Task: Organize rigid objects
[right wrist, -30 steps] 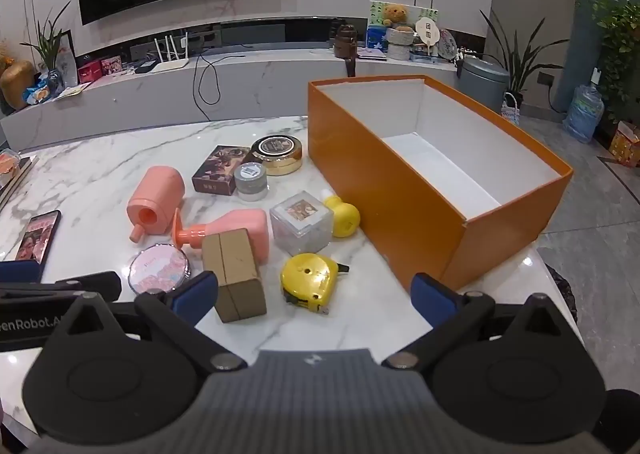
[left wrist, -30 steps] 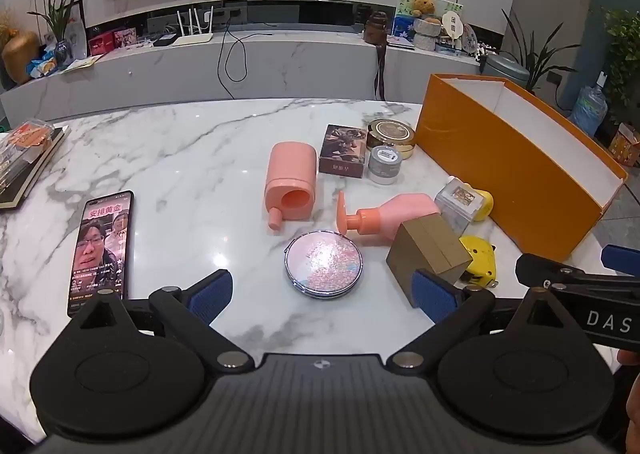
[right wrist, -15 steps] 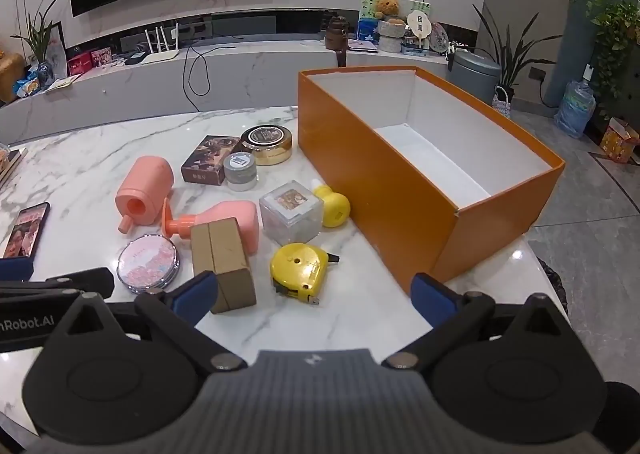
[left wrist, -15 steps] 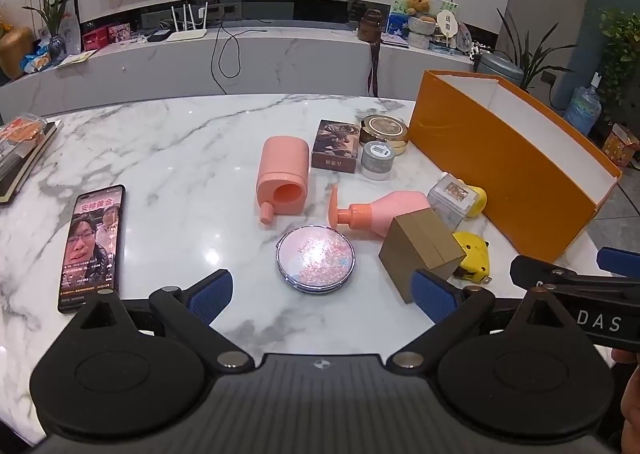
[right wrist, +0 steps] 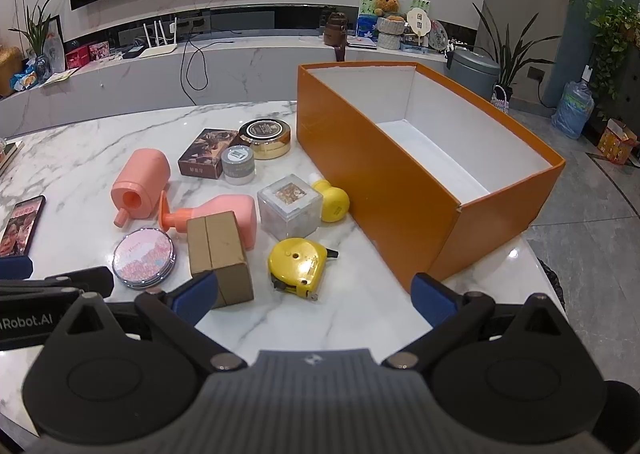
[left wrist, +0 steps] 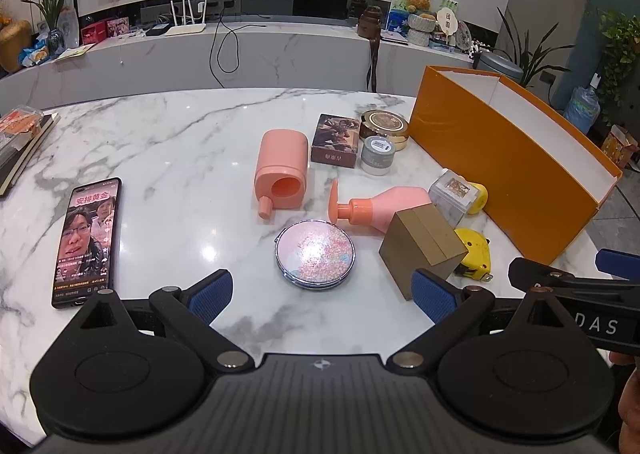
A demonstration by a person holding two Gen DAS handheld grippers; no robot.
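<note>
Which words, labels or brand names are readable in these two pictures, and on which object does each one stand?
"DAS": on the right gripper body, cut off at the frame edge, left wrist view.
"nRobot.AI": on the left gripper body, start cut off, right wrist view.
"安排黄金": top of the phone screen; smaller lines below too small.
Dark printed box: label blurred.
Grey jar, gold tin, clear cube: unreadable.

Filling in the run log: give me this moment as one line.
left gripper: open, empty | right gripper: open, empty | orange box: empty | tape measure, brown box, round mirror: on table
</note>
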